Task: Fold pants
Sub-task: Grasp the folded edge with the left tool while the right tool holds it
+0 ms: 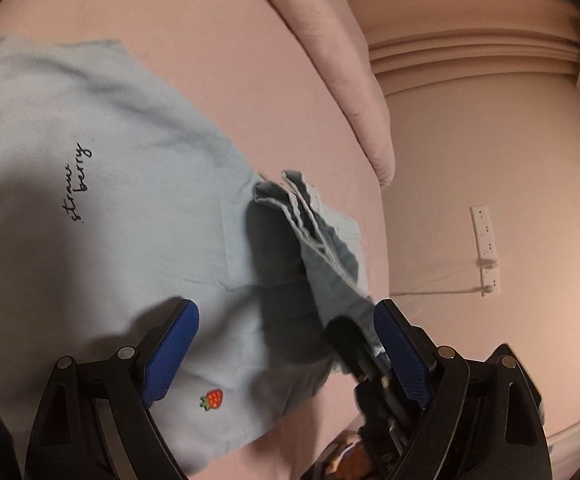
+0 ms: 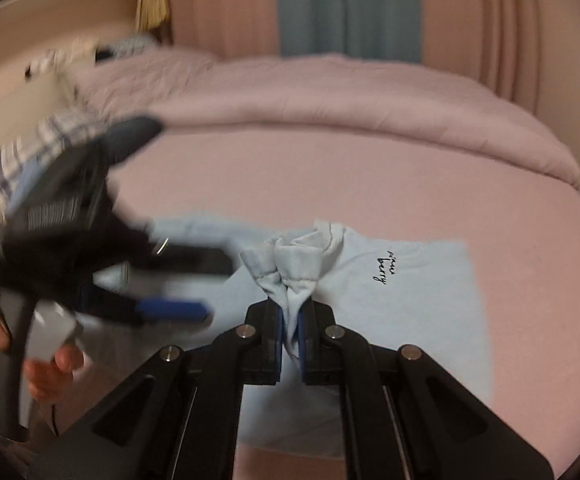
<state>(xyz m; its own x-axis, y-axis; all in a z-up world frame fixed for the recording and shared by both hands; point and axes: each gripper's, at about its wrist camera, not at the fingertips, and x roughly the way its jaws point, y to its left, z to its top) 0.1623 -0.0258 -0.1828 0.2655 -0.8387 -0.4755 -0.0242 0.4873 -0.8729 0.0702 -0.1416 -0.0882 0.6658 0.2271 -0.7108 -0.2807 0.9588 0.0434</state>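
Pale blue pants (image 1: 101, 216), printed "strawberry" in black script with a small red strawberry, are spread flat on the pink bed (image 1: 249, 80); one bunched hem is lifted off it.

Left wrist view looked steeply down, close over pants (image 1: 89, 200) under the fingers. Right wrist view faced across the bed (image 2: 330, 168) toward curtains. Shared: pants, bed.

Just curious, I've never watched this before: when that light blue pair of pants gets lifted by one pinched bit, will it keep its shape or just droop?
Probably droop: the pants bunch into soft folds where the right gripper pinches them. They look thin and light, lying flat on the bed. Likely not slippery; the knit cloth should hold.
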